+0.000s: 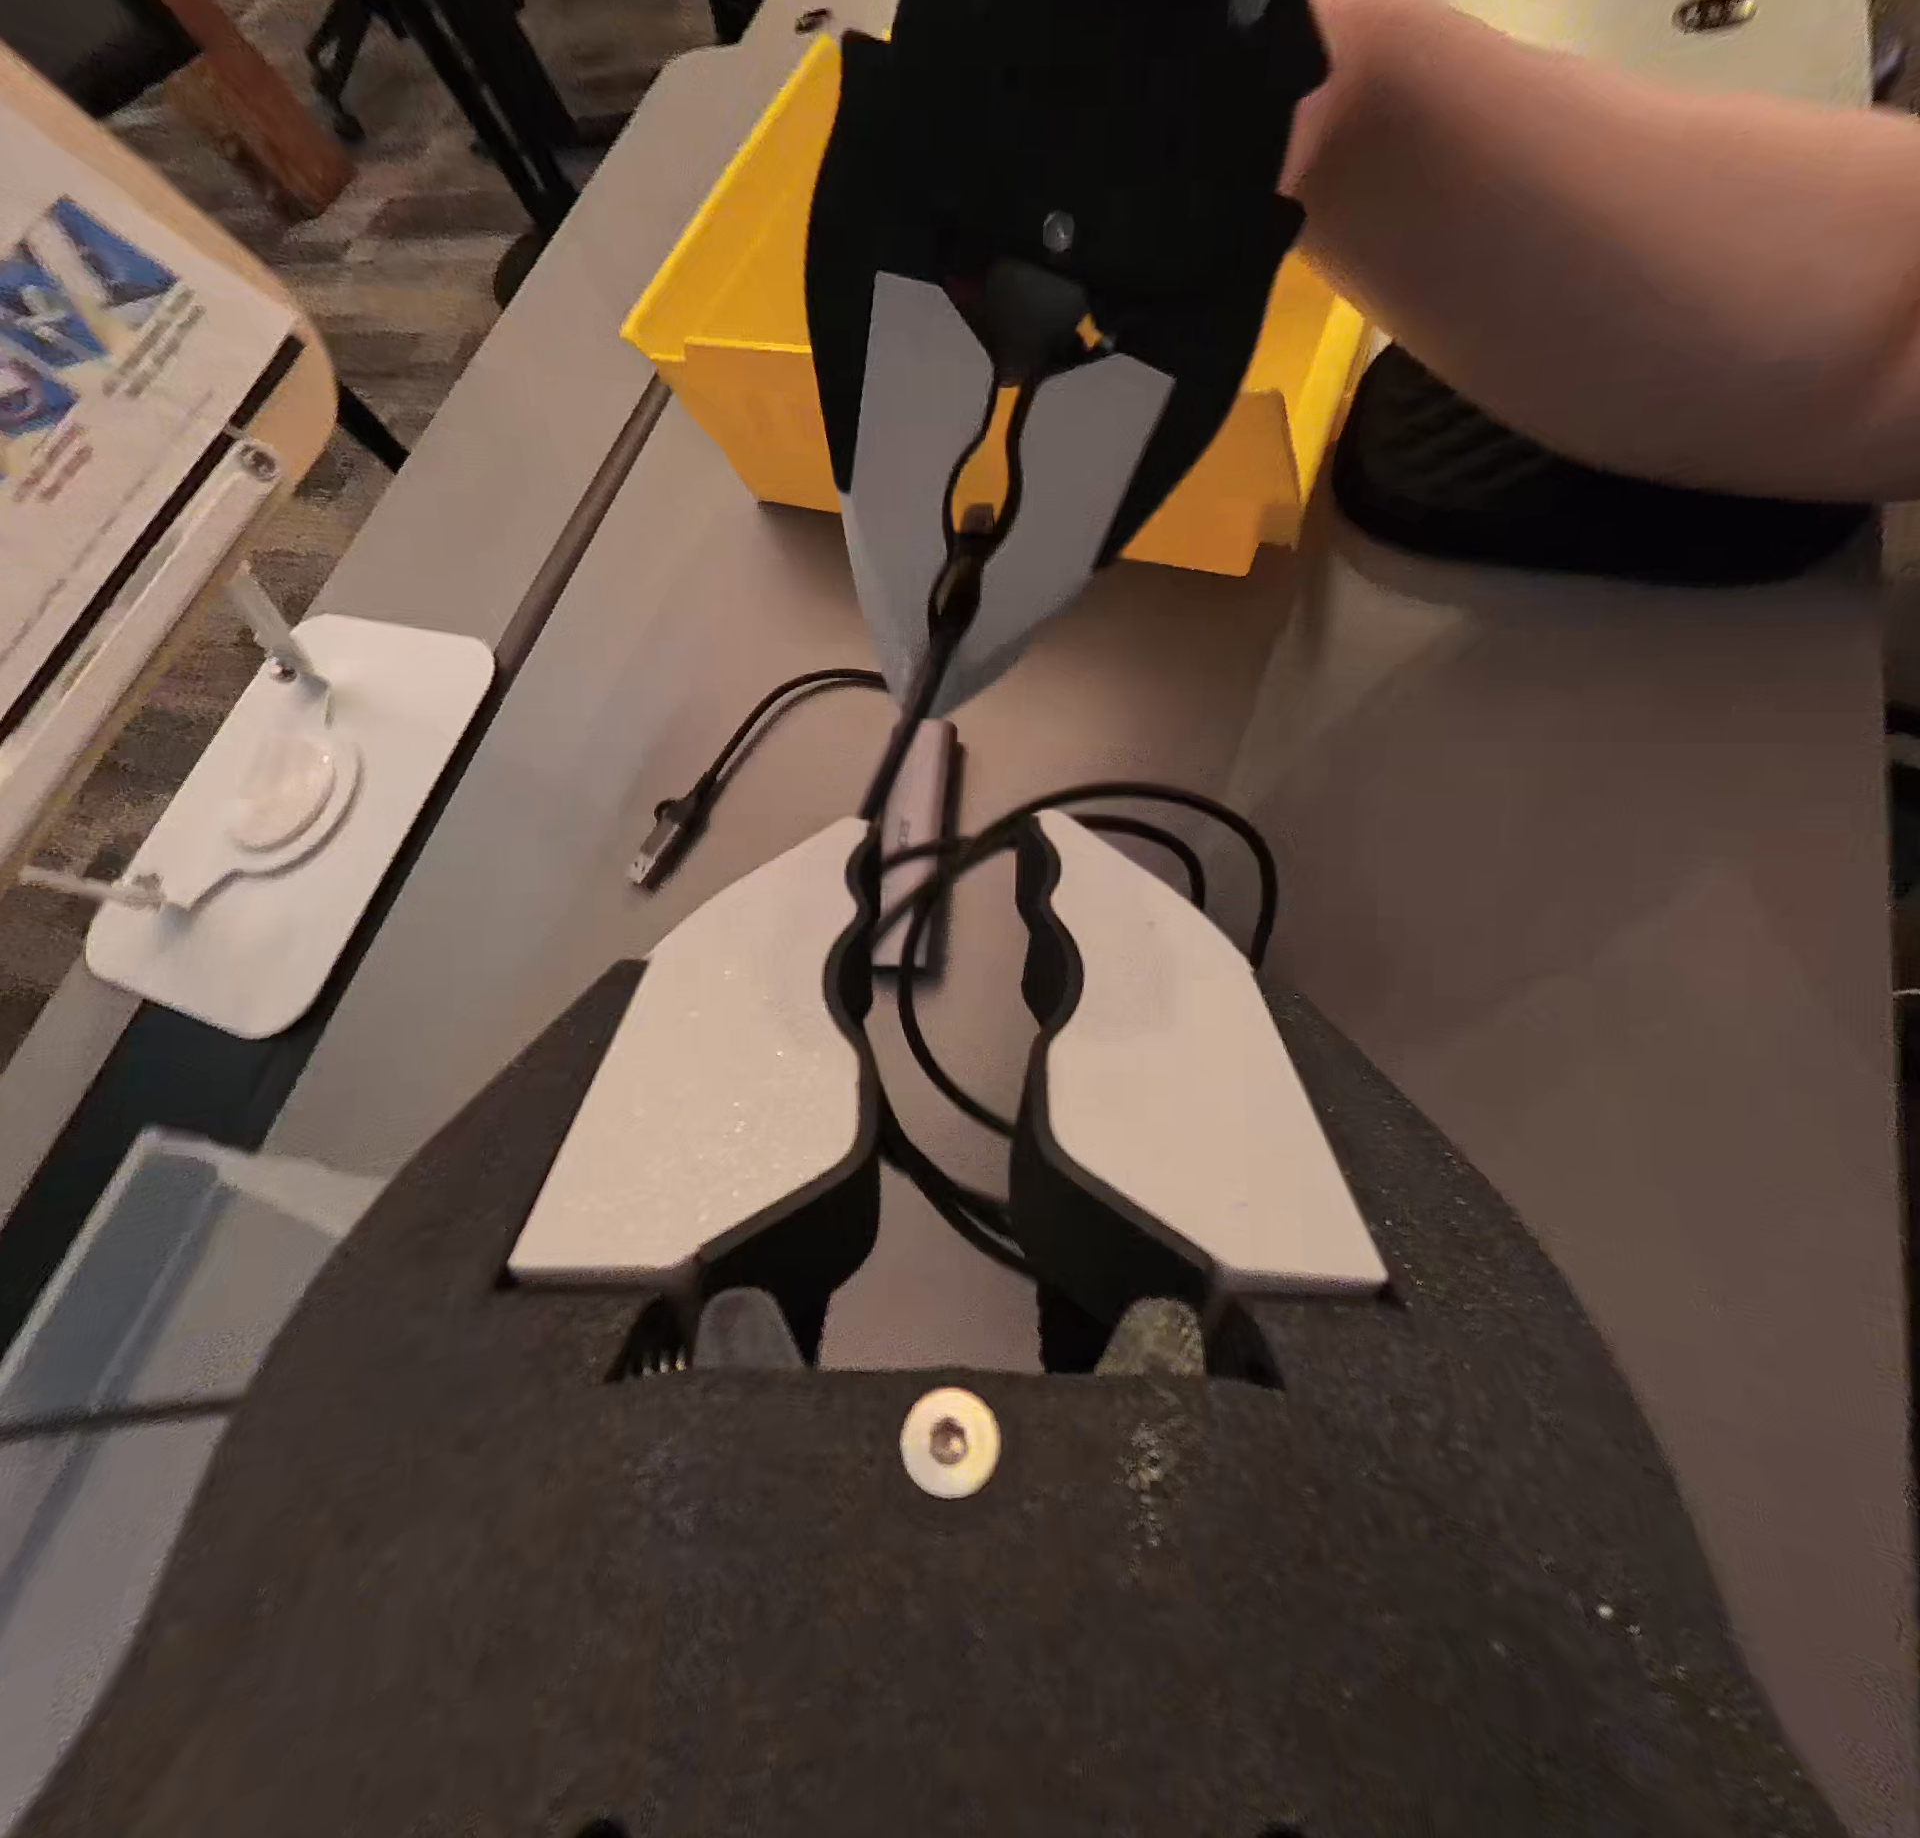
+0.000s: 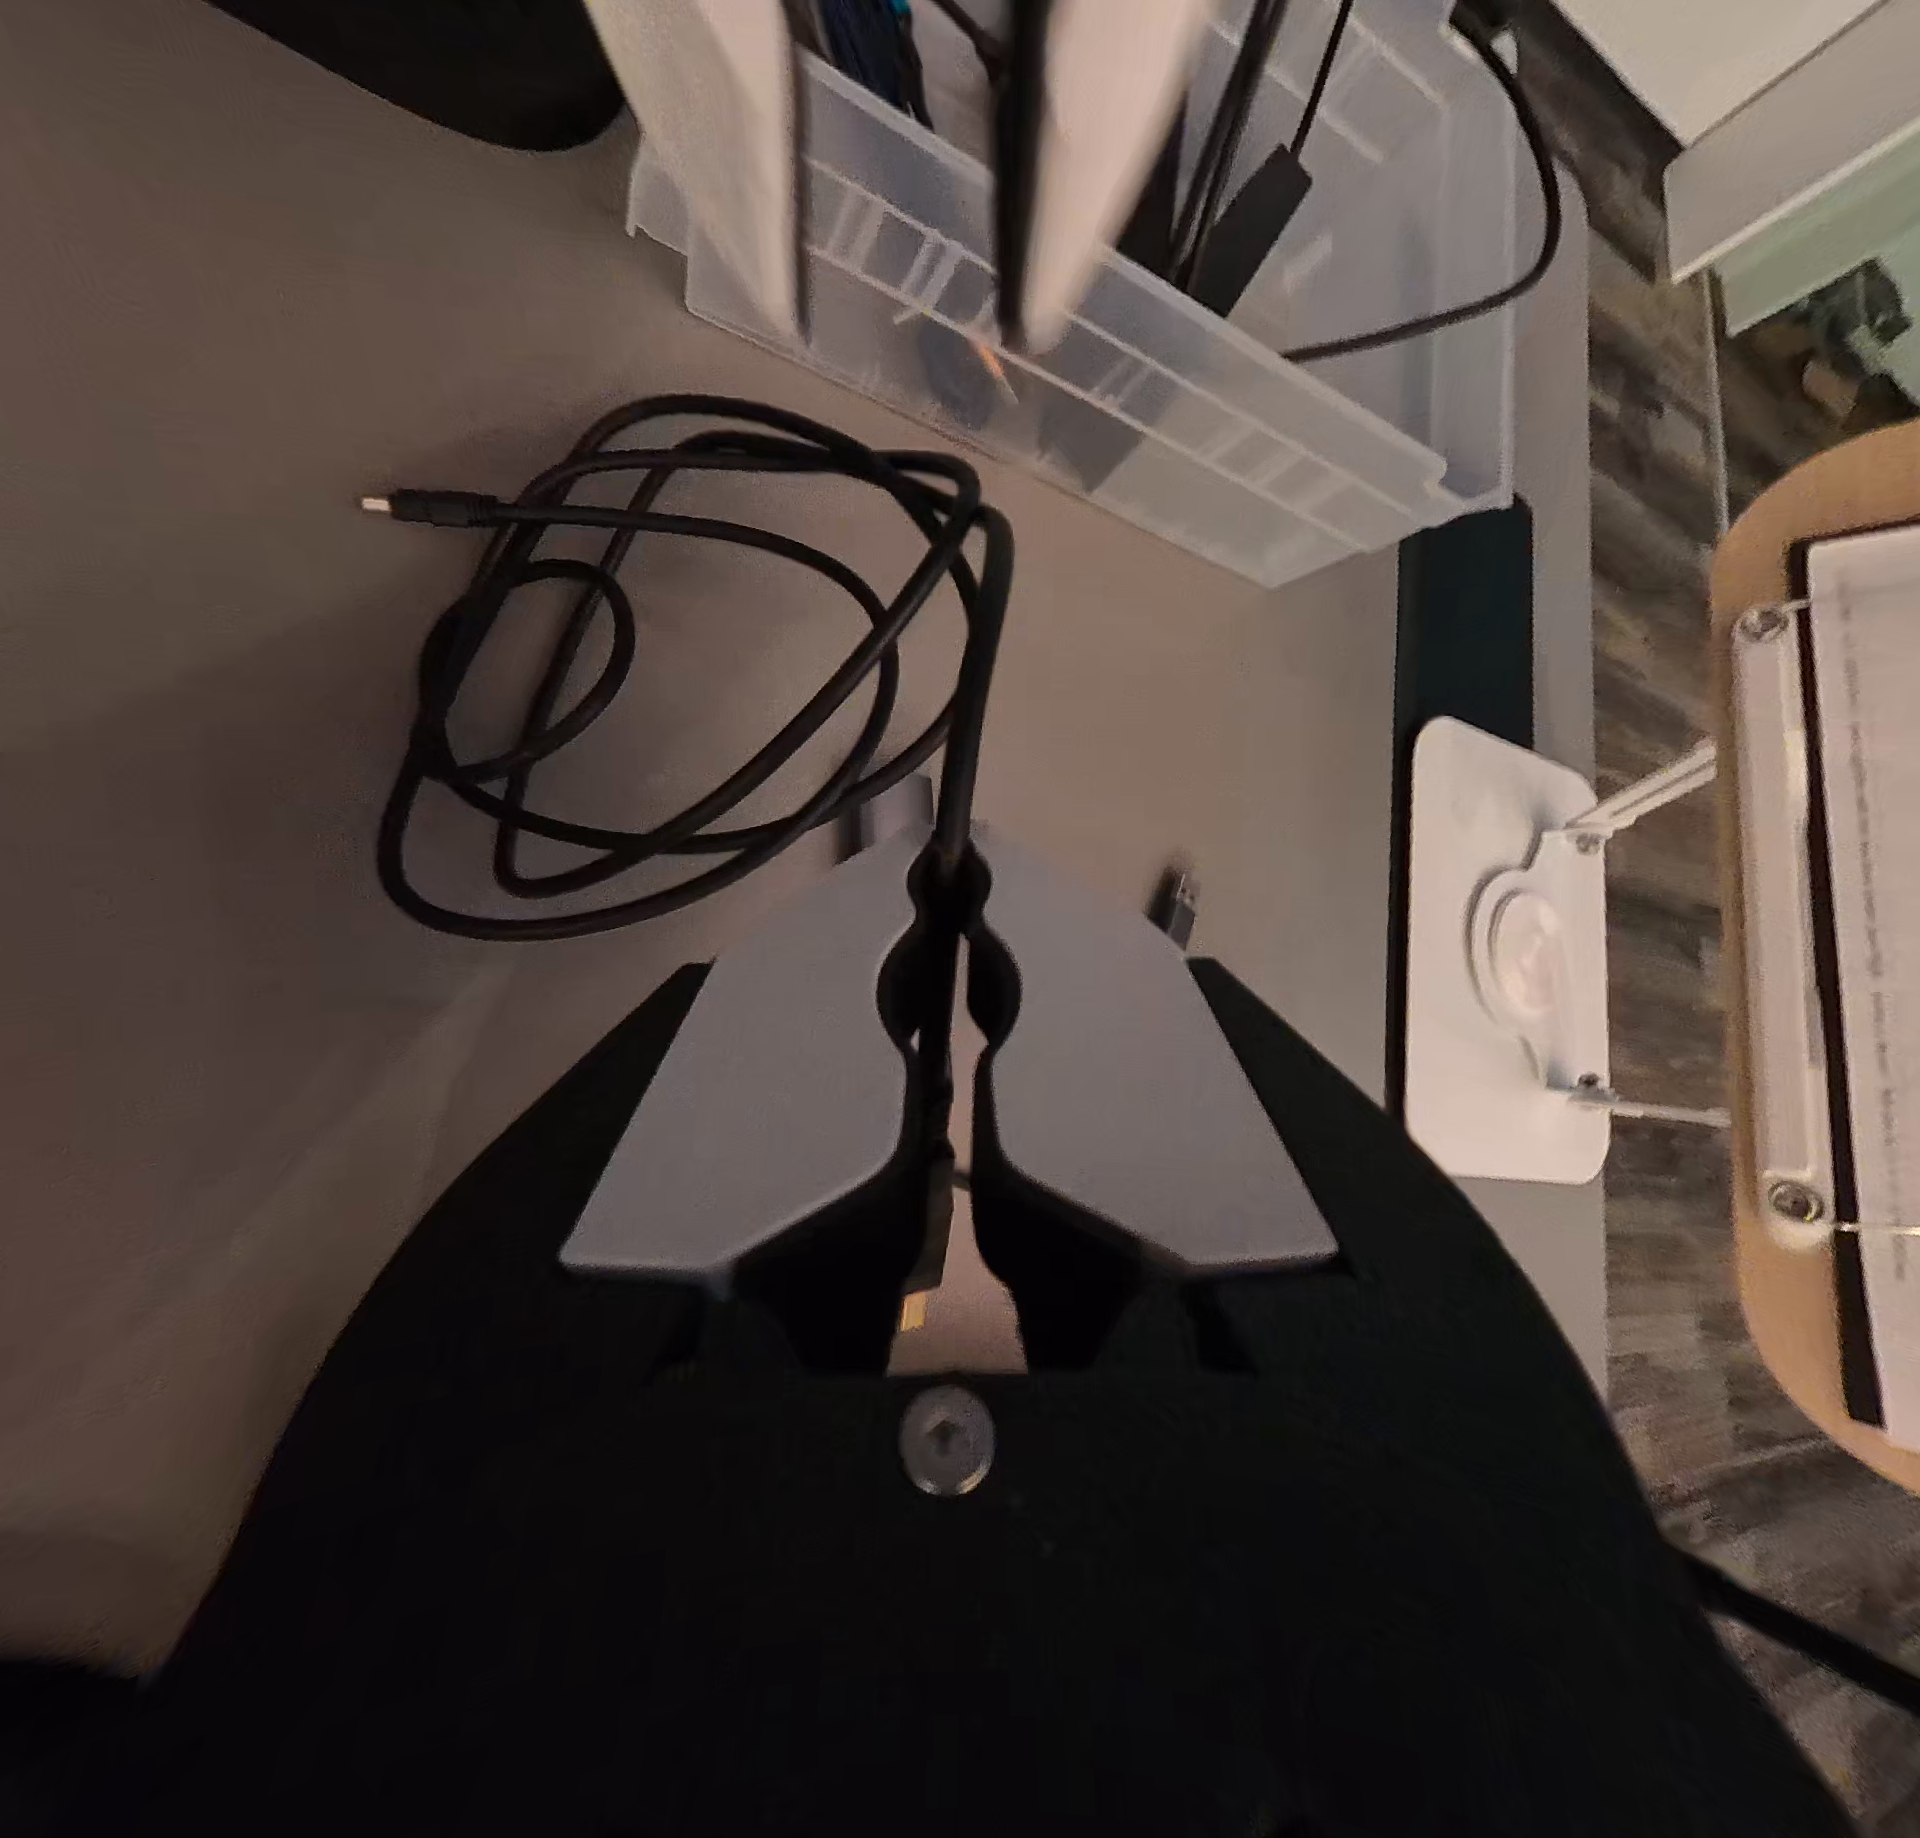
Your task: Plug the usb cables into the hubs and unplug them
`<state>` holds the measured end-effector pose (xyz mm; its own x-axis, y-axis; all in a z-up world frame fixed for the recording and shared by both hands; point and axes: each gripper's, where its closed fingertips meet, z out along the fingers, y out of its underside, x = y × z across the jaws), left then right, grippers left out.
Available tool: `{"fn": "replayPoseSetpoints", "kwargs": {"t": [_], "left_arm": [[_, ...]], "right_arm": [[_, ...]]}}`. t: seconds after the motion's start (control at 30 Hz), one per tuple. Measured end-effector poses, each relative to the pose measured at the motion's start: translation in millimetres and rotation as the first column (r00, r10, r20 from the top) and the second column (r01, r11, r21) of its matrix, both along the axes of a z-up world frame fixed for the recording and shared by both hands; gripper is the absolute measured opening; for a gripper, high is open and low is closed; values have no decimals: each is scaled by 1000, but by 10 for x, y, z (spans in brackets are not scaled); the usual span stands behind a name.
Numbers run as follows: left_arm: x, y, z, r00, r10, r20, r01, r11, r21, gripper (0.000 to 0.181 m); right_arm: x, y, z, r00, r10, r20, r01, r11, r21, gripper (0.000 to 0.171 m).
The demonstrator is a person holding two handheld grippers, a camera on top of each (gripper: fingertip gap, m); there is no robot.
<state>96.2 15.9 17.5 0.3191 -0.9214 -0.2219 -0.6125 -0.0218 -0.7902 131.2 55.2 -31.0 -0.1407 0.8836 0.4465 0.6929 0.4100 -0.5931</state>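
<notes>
A slim grey USB hub [image 1: 920, 832] lies on the grey table [image 1: 1507, 905]. Its short black lead ends in a loose plug [image 1: 660, 848]. In the right wrist view the hub [image 2: 883, 814] peeks out just beyond my right fingertips. My right gripper [image 2: 951, 848] is shut on a black USB cable [image 2: 675, 666], with the plug end [image 2: 930, 1258] back inside the jaws. The rest of the cable is coiled on the table. In the left wrist view the right gripper [image 1: 935, 671] points down just above the hub. My left gripper [image 1: 945, 838] is open and empty, over the hub and cable.
A yellow bin [image 1: 748, 282] stands behind the right gripper. A clear plastic bin [image 2: 1247, 438] holds more cables and hubs. A white stand base [image 1: 291, 822] sits at the table edge. A person's forearm [image 1: 1610, 261] reaches in from the right. Across from one pair of fingers to the other is roughly 8 centimeters.
</notes>
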Motion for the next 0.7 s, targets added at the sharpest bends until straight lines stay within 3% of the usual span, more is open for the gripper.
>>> {"fn": "replayPoseSetpoints", "kwargs": {"t": [0.17,0.27,0.33,0.5,0.57,0.63,0.7], "left_arm": [[289,217,-269,985,-80,-154,73,996,-54,24],[340,273,-329,974,-96,-204,91,995,-33,6],[366,294,-316,977,-93,-194,92,996,-15,4],[278,467,-214,995,53,-80,-53,999,-2,4],[195,552,-155,991,136,3,-136,990,-20,4],[100,630,-82,971,219,94,-216,976,-34,4],[-7,696,-24,940,301,162,-299,953,-40,4]], "right_arm": [[-19,-28,68,1000,19,-11,-18,998,64,0],[28,18,71,1000,0,1,0,997,74,0],[44,62,85,1000,-15,-12,16,997,77,0],[6,119,304,984,-47,-171,52,998,25,24],[25,166,514,958,-79,-276,87,996,14,26],[83,280,800,895,-173,-411,175,984,-34,25],[136,339,1045,797,-313,-516,219,947,-237,19]]}}
